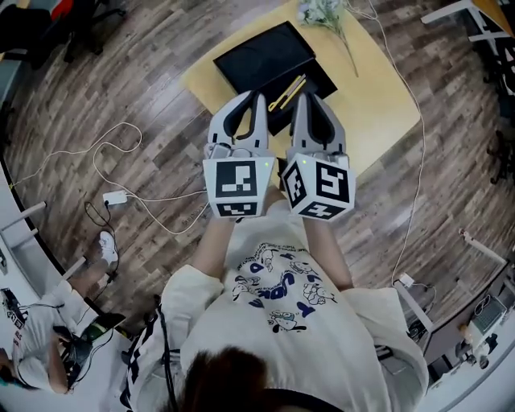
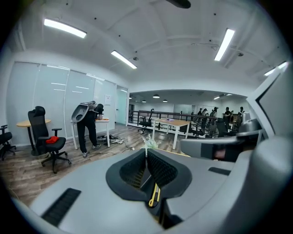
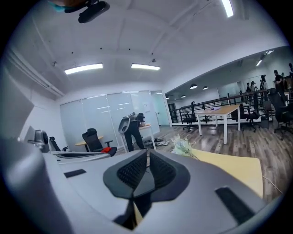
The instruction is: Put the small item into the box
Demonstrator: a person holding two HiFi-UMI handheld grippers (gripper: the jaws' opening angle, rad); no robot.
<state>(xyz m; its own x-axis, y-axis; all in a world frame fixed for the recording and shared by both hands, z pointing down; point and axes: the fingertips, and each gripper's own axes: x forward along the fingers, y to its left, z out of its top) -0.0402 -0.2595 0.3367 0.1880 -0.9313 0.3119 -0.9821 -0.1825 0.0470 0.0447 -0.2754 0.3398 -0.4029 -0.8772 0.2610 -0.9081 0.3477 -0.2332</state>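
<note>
Jaws of the left gripper (image 2: 146,153) are pressed together and nothing is between them. In the left gripper view, a slim yellow stick-like item (image 2: 154,195) shows through the opening under the black ribbed pads, at the lower centre of the frame. The jaws of the right gripper (image 3: 147,155) are also fully closed and hold nothing.

In the head view both grippers are side by side at the centre of the frame, the left gripper (image 1: 251,100) just beside the right gripper (image 1: 310,100), with their marker cubes towards the person. The slim yellow stick-like item (image 1: 287,92) lies slanted between the two tips, on the lower right part of a flat black rectangular box (image 1: 261,60). Whether it lies inside the box or on a lid, I cannot tell.

The box rests on a pale yellow square worktop (image 1: 386,105) in the upper centre. A bunch of pale flowers (image 1: 322,12) lies at the top edge of this worktop, apart from the box. Around it is a wooden plank floor (image 1: 121,80), and white cables (image 1: 121,157) run over it at the left.
</note>
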